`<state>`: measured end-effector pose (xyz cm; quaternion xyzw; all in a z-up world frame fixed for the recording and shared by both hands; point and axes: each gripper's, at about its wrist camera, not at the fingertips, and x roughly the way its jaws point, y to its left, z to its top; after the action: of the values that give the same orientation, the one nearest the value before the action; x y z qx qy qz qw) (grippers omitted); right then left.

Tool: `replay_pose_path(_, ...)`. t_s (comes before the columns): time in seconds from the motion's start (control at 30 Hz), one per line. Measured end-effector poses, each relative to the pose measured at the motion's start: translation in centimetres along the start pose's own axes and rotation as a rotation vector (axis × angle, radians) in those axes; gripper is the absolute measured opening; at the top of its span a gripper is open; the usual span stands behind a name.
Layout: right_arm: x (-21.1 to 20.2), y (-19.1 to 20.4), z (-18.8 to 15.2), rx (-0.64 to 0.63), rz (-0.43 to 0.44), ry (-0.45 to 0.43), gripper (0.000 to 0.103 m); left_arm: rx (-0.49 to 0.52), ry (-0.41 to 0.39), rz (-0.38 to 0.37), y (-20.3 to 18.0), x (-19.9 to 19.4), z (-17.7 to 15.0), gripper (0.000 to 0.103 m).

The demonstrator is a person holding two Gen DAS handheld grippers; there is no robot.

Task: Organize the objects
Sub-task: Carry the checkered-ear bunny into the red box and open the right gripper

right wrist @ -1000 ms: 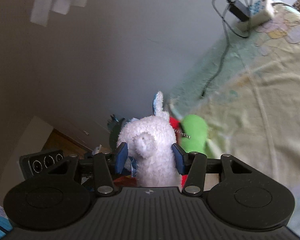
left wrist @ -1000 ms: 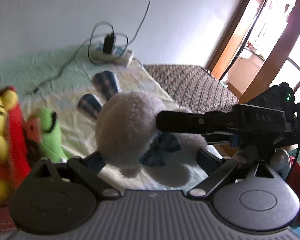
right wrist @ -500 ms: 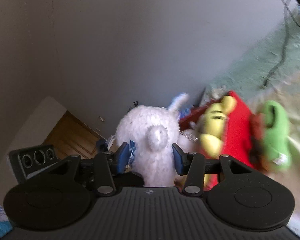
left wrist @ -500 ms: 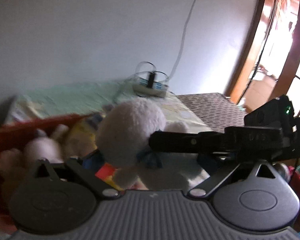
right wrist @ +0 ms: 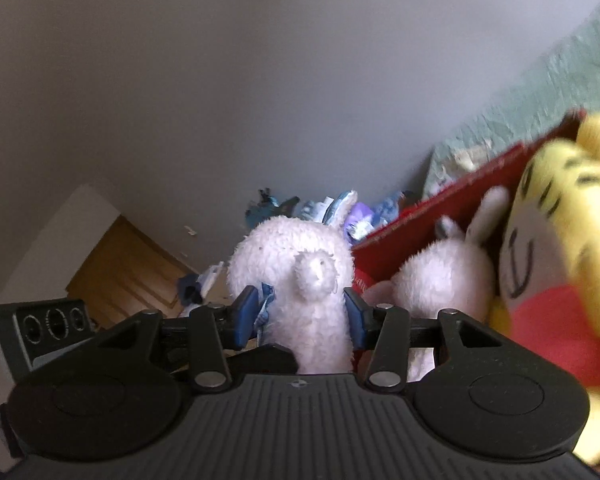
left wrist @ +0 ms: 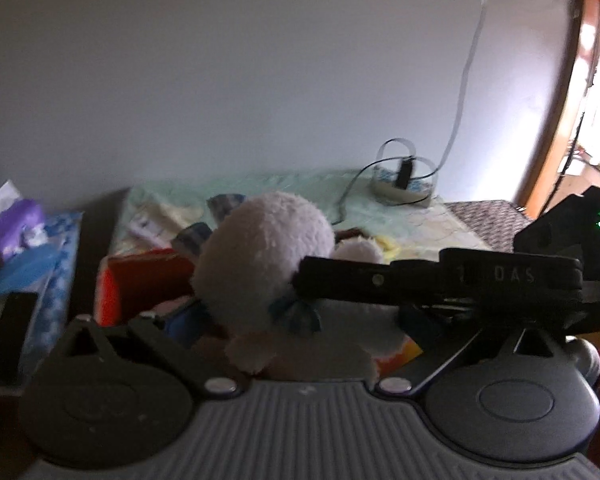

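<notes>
left claw (left wrist: 300,332): grey ribbed body | right claw (right wrist: 300,316): black, blue pads (right wrist: 247,314), silver screws

A plain grey wall (left wrist: 228,80) is seen behind the bed (left wrist: 284,192), which is covered by a pale green sheet. A white power strip (left wrist: 401,190) is laid on the sheet near the wall, with a black plug fitted and a white cable (left wrist: 465,80) led up the wall. A wooden door frame (left wrist: 555,120) is lit at the right. A brown wooden door (right wrist: 128,272) is seen in the right wrist view.
</notes>
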<state>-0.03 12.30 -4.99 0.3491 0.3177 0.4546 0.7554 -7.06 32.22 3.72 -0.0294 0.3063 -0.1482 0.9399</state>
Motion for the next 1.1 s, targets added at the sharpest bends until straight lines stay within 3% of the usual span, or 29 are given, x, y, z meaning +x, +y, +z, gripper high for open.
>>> replay_pose_path(0.17, 2.4, -0.8, -1.0, 0.011, -0.066, 0.045, 0.05, -0.026, 0.058, 0.038, 3.4, 1.0, -1.1, 0.1)
replay_pose_path(0.43, -0.7, -0.8, -1.0, 0.031, -0.114, 0.035, 0.052, -0.024, 0.144, 0.078, 6.0, 2.8, -3.3, 0.098)
replay_pose_path(0.57, -1.7, -0.3, -0.7, -0.001, -0.115, 0.028, 0.046, 0.003, 0.154, 0.099, 6.2, 2.5, -4.0, 0.097)
replay_pose_path(0.7, 0.8, 0.6, -1.6, -0.072, -0.15, 0.077, 0.036, -0.004, 0.142, 0.079, 6.2, 1.4, -3.8, 0.097)
replay_pose_path(0.8, 2.6, 0.2, -2.0, -0.058, -0.169, 0.115, 0.028, -0.003, 0.124, 0.075, 6.0, 0.9, -3.4, 0.097)
replay_pose_path(0.97, 3.3, -0.5, -2.7, -0.002, -0.188, 0.161, 0.027, -0.002, 0.14, 0.092, 5.8, 1.4, -3.3, 0.096)
replay_pose_path(1.1, 2.6, 0.5, -2.6, -0.033, -0.18, 0.13, 0.028, 0.015, 0.177, 0.126, 5.3, 2.1, -3.8, 0.095)
